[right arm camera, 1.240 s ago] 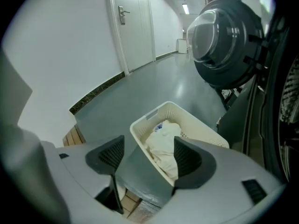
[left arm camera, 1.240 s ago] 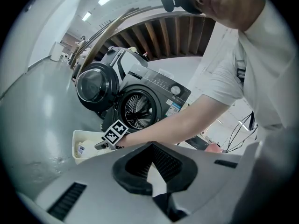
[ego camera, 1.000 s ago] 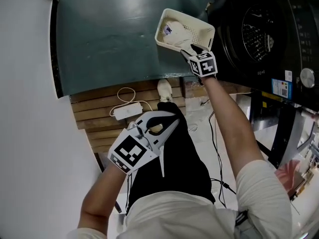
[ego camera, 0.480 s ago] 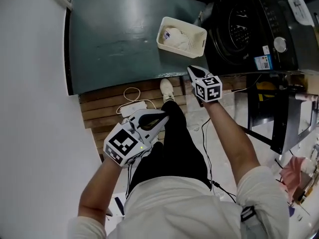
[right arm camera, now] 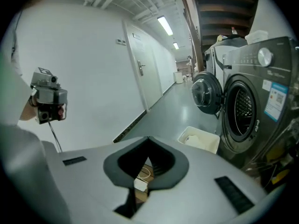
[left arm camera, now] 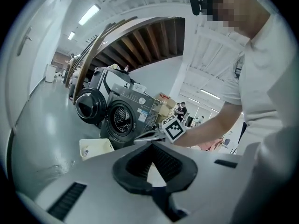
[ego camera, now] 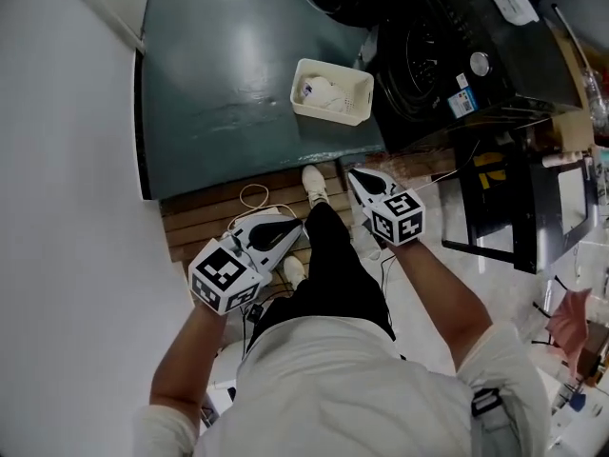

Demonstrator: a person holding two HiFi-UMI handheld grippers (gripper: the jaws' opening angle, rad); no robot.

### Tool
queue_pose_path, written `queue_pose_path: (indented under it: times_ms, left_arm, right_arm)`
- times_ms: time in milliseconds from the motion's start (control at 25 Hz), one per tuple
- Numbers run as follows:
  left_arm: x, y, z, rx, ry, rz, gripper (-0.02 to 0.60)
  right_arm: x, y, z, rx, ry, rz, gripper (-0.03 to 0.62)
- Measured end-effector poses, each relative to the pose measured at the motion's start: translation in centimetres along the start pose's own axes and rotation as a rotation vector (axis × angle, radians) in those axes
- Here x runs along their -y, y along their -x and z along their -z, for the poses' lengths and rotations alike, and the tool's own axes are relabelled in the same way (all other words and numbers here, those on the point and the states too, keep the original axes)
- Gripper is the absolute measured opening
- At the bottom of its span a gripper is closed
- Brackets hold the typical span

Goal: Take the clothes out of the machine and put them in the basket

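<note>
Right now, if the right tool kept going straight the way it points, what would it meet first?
Most likely the glossy teal floor, just beside the cream plastic basket; nothing stands between it and the right tool, though depth is unclear.

A white wall (ego camera: 57, 160) runs beside a shiny green floor (ego camera: 219, 74). Wood boards (ego camera: 205, 219) lie at its edge. Long lights (right arm camera: 164, 24) glow on the ceiling (right arm camera: 140, 3) near a white door (right arm camera: 140, 71).

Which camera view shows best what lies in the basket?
The head view: it looks down into the basket, where white clothes lie. The right gripper view shows the basket from a low angle; the left gripper view shows only a part of it.
</note>
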State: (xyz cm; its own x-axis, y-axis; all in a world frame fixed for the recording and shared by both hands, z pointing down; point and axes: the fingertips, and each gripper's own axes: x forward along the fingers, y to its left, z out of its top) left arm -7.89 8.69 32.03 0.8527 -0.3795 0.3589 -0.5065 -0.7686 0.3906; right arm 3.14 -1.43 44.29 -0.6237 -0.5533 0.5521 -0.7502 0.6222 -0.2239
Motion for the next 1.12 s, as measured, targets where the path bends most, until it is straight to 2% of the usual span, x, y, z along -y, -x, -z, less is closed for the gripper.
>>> queue_pose_path:
  times_ms: [200, 480, 760, 1120]
  left_arm:
    - [2.6, 2.9, -0.4, 0.002, -0.018, -0.030, -0.003]
    - [5.9, 5.5, -0.6, 0.024, -0.009, -0.067, -0.003]
    - [9.1, 6.8, -1.5, 0.041, -0.052, -0.080, -0.003]
    - [11.2, 7.6, -0.9, 0.058, -0.062, -0.095, -0.003]
  right_arm:
    - [-5.6, 6.2, -1.4, 0.042, 0.049, -0.053, 0.005]
    - [-10.5, 12.8, -2.3, 0.082, 0.071, -0.094, 0.005]
    - [-12.6, 17.2, -4.6, 0.161, 0.103, -0.083, 0.005]
    - [-14.4, 20.1, -5.1, 0.207, 0.116, -0.094, 0.005]
